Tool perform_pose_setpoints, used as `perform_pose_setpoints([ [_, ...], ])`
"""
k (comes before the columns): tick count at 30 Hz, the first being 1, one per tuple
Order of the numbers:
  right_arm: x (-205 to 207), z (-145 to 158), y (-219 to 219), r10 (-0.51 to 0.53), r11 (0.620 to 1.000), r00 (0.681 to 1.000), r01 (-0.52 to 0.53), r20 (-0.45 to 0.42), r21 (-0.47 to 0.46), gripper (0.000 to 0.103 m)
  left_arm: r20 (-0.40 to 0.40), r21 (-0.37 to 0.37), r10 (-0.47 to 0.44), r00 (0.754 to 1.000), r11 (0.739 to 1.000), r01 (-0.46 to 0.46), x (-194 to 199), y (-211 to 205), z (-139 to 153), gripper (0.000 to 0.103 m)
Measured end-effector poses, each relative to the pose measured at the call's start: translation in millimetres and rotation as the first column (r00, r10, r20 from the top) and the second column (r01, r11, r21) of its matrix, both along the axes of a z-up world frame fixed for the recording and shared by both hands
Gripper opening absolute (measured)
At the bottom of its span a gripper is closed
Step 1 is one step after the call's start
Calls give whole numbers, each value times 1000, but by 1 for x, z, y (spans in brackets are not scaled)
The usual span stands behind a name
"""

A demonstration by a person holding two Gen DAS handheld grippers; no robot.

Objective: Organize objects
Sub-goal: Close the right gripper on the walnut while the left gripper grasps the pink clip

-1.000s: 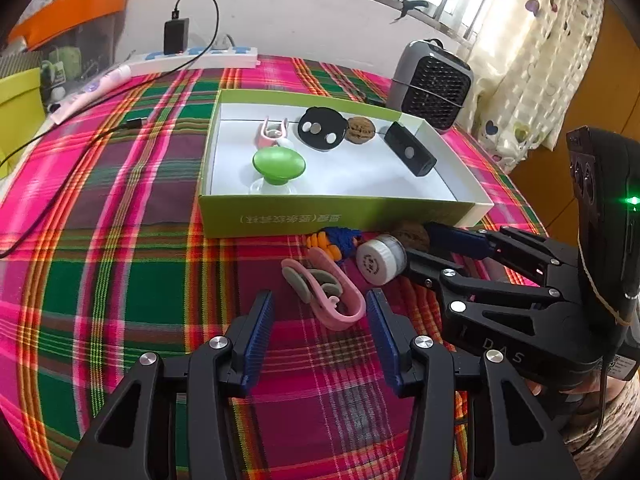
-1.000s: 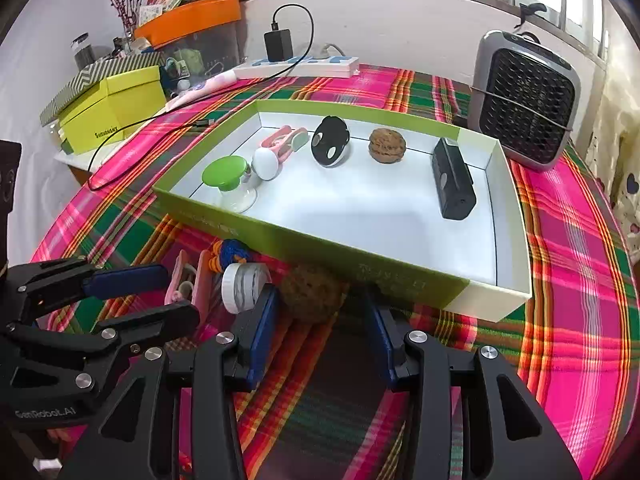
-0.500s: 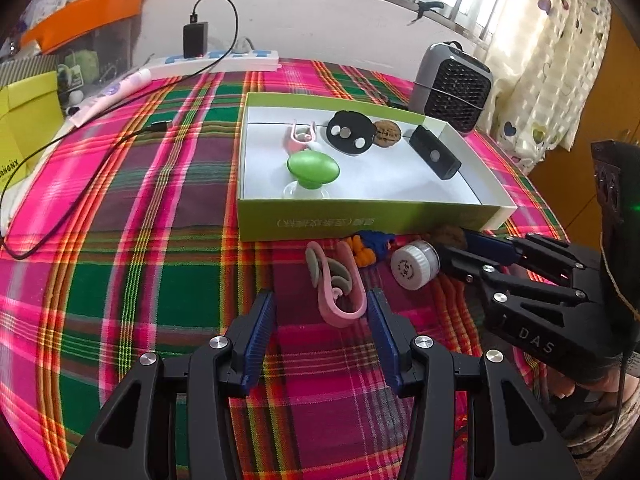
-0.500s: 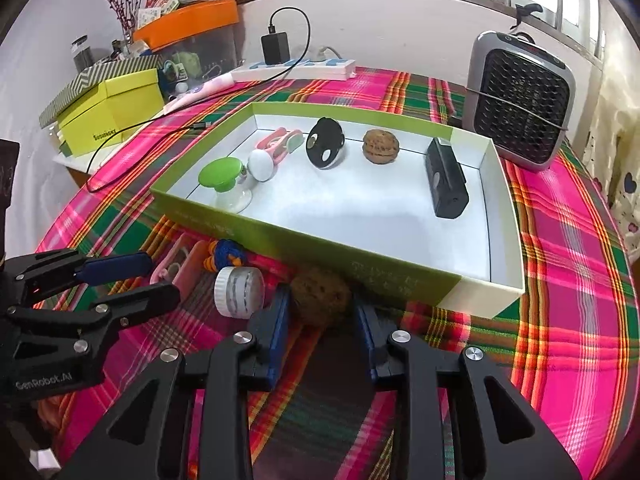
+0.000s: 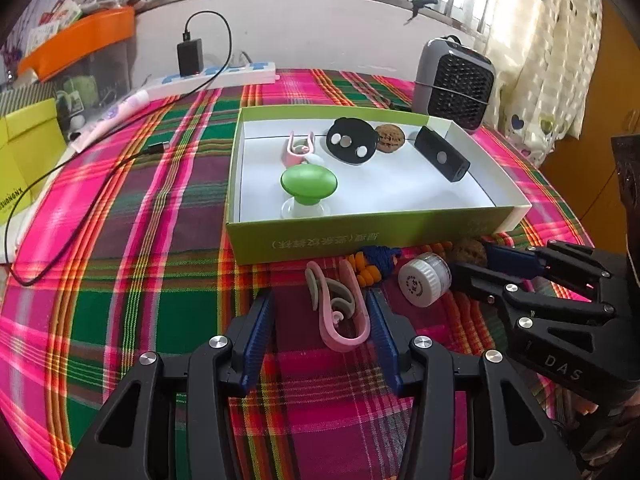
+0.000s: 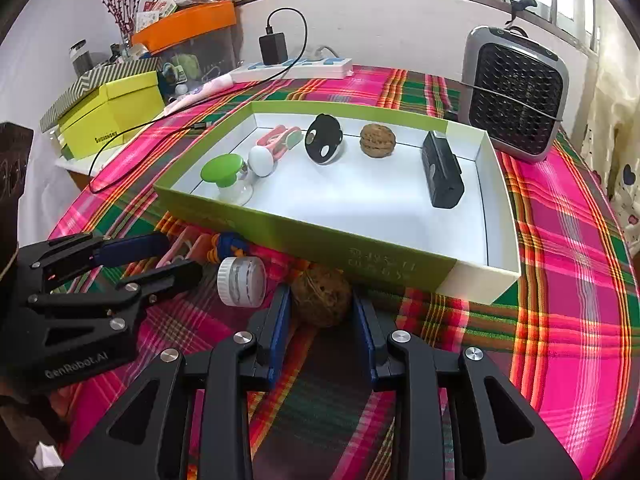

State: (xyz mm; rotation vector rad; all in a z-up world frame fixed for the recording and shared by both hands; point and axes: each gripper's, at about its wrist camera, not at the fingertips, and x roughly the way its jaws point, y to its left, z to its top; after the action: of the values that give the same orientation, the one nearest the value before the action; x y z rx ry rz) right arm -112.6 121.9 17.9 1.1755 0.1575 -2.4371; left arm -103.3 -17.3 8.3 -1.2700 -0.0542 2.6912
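Plaid tablecloth (image 6: 560,280); green box (image 6: 304,236) half hides a walnut (image 6: 322,300).

woven plaid tablecloth (image 5: 120,264), matt cardboard box (image 6: 312,240), rough wrinkled walnut (image 6: 322,300), smooth glossy pink plastic clip (image 5: 340,308).

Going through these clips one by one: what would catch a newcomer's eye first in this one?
The loud pink-and-green plaid tablecloth and the green box at its middle, holding a green knob, a walnut and black gadgets. Just in front of the box, the right gripper has its fingers closed on a second walnut. To its left, the left gripper straddles a pink clip, not clearly pinching it.
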Motion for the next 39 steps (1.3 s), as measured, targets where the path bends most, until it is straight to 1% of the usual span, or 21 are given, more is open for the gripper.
perform_pose_setpoints([
  [4,0,0,0,-1,1000,1000,1,0,0,31,-1,3,15,1000,1000,-15,-1,-4,0,31],
  [11,0,0,1,0,1000,1000,0,0,-1,31,-1,5,21,1000,1000,-21,-2,-6,0,26],
  [13,1,0,1,-1,1000,1000,1,1,-3,31,-1,1,23,1000,1000,-23,-3,-7,0,22],
  [24,2,0,2,-5,1000,1000,5,4,-10,31,-2,-2,24,1000,1000,-24,-3,-8,1,22],
  [39,3,0,3,-7,1000,1000,7,3,-6,31,-2,13,24,1000,1000,-24,-4,-10,0,22],
])
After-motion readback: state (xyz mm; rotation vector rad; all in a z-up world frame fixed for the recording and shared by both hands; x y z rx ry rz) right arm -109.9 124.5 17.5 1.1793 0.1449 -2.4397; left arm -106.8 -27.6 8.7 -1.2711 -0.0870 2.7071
